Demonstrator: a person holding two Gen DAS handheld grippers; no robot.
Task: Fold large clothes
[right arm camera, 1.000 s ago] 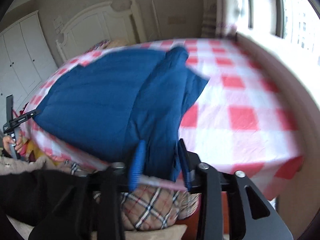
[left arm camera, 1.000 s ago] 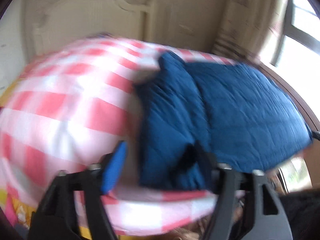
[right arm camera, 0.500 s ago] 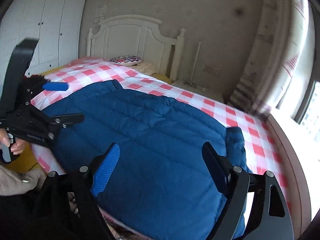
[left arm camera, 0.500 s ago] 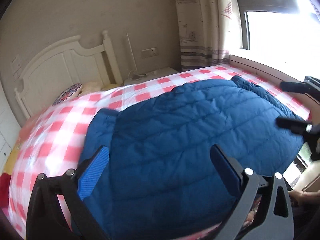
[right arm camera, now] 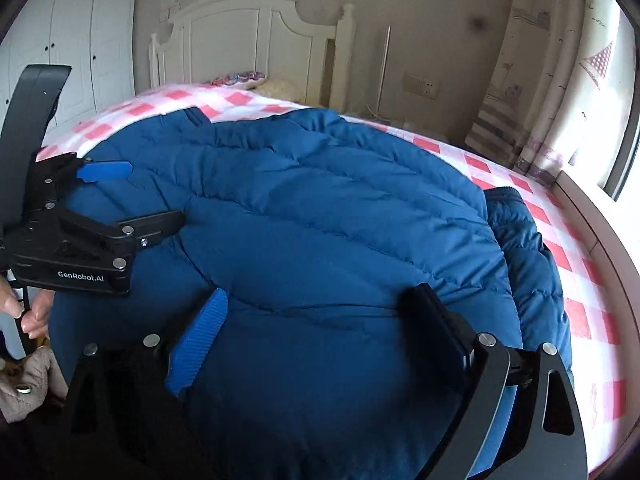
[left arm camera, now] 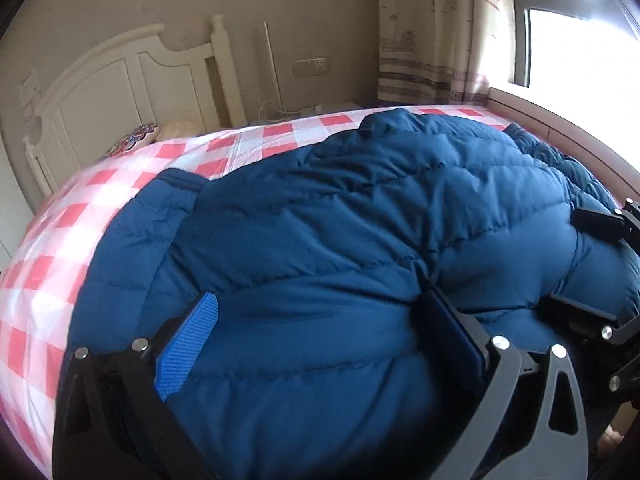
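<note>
The navy quilted down jacket [left arm camera: 360,240] lies spread over the bed's red-and-white checked sheet [left arm camera: 48,264], filling the middle of both views. In the left wrist view the left hand-held gripper [left arm camera: 320,340] sits low in the frame, its jaws spread as wide as they go, blue pad [left arm camera: 186,350] at lower left, dark pad at lower right; puffy jacket fabric bulges up between them, and neither pad appears to press on it. At the right edge of that frame the right hand-held gripper [left arm camera: 588,272] pokes in over the jacket. In the right wrist view, the right hand-held gripper [right arm camera: 316,344] is low in the frame with jaws opening, jacket cloth between them but loose, not pinched. At the left edge, the left hand-held gripper [right arm camera: 132,196] hangs over the jacket, fingers [right arm camera: 32,316] wrapped round its handle. One sleeve [right arm camera: 528,264] is bunched on the right side. The white headboard [right arm camera: 248,44] stands at upper centre, the curtain [right arm camera: 532,92] at upper right.
</note>
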